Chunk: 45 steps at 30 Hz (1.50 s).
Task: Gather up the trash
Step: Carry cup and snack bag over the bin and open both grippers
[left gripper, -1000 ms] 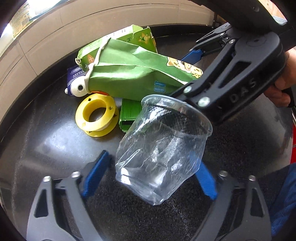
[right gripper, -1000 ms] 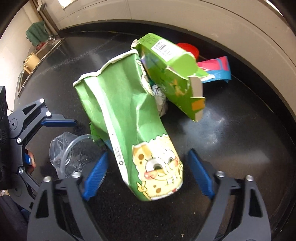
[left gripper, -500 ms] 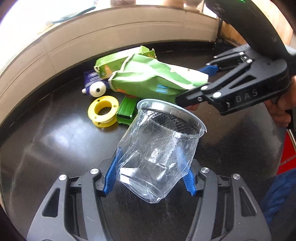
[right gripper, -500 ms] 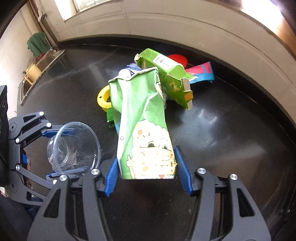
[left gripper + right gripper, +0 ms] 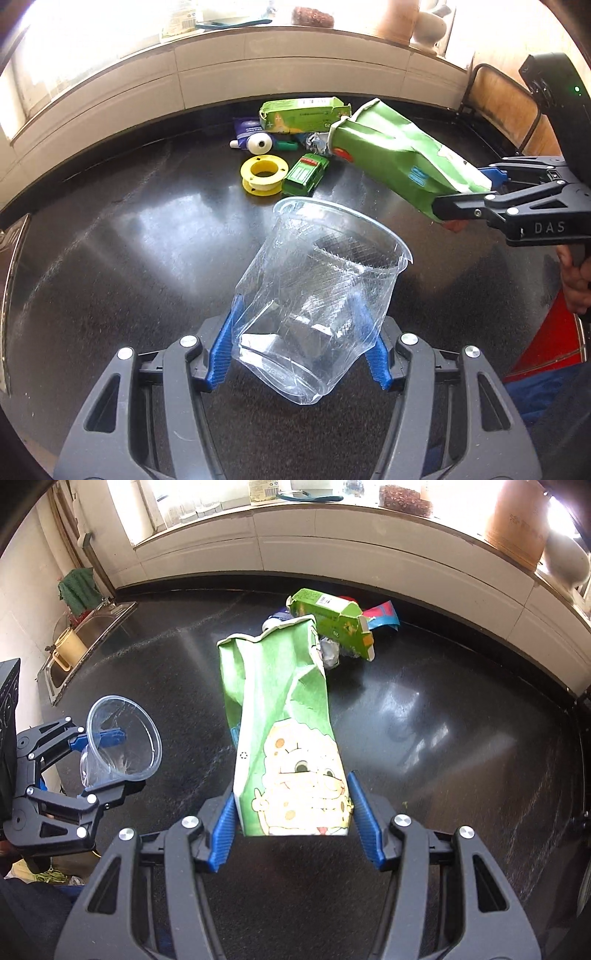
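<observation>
Above a glossy black countertop, both grippers were clamped on trash.
The left gripper pinched a crumpled clear plastic cup; the right gripper gripped a green cartoon-printed paper bag, both clear of the surface. Beyond the fingertips lay a green carton, a yellow spool and a green toy car, near a pale tiled upstand under a bright window sill.

Crinkled clear plastic cup, creased green paper carton, glossy black countertop
</observation>
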{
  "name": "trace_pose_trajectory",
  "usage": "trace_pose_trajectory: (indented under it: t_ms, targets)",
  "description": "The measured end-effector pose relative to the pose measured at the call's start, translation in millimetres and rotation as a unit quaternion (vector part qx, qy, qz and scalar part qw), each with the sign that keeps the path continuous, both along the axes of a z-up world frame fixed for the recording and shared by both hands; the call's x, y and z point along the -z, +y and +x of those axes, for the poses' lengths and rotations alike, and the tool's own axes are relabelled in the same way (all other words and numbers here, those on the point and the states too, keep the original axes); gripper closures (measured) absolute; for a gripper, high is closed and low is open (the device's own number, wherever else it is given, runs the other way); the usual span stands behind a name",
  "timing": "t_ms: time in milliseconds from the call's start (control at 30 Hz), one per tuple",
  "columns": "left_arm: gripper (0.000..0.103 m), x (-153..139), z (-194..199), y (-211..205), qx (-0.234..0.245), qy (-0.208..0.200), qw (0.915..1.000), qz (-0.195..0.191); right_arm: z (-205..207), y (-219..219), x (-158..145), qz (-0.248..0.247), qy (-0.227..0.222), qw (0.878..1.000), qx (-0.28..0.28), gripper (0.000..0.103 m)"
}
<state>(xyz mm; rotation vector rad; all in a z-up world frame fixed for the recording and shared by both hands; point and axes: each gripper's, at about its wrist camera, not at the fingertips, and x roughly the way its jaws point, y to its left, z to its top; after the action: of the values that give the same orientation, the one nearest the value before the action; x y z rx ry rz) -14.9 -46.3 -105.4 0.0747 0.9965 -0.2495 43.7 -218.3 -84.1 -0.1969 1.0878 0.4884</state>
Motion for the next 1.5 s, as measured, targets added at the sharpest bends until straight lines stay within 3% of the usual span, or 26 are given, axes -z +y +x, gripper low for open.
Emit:
trace_pose_trajectory:
  t_ms: [200,333,467,600,667,767,967,1033,1133,1233,1500]
  targets:
    - [0.045,-10.0,-16.0,18.3,-0.025,-0.013,0.9996,0.0,-8.0,19.4,-9.5,0.002,-0.009,1.0,-0.021,0.047]
    - [0.045,-19.6,-34.5,53.0,-0.083,-0.028,0.9961,0.001,-14.0,60.4,-13.7,0.004,-0.016,0.997,-0.072,0.047]
    - [0.045,-17.6,-67.3,99.8,-0.161,-0.023,0.9866,0.01,-23.8,122.5,-8.7,0.017,-0.003,0.99,-0.138,0.047]
    - [0.045,-12.5,-116.9,150.0,-0.247,-0.011,0.9688,0.021,-45.1,189.7,-2.8,0.033,0.018,0.977,-0.21,0.047]
    - [0.045,-8.9,-148.7,177.0,-0.294,-0.002,0.9554,0.027,-61.7,224.1,1.5,0.039,0.033,0.968,-0.247,0.047]
    - [0.045,-4.2,-196.5,212.5,-0.356,0.012,0.9338,0.03,-95.4,280.8,8.1,0.048,0.06,0.948,-0.308,0.047]
    - [0.045,15.6,-285.4,271.0,-0.471,0.038,0.8811,0.011,-159.2,367.4,23.2,0.044,0.097,0.91,-0.401,0.047]
    - [0.045,26.3,-302.6,283.0,-0.493,0.047,0.8689,0.008,-180.7,393.4,29.4,0.037,0.103,0.898,-0.427,0.047]
    - [0.045,43.1,-316.9,296.8,-0.507,0.057,0.86,0.007,-205.6,427.0,42.0,0.025,0.117,0.885,-0.45,0.047]
    - [0.045,57.9,-323.6,311.6,-0.515,0.061,0.8551,-0.001,-218.1,445.2,55.1,0.012,0.129,0.881,-0.456,0.047]
    - [0.044,85.2,-336.0,331.2,-0.517,0.066,0.8534,-0.02,-238.1,479.5,87.2,-0.029,0.129,0.876,-0.464,0.047]
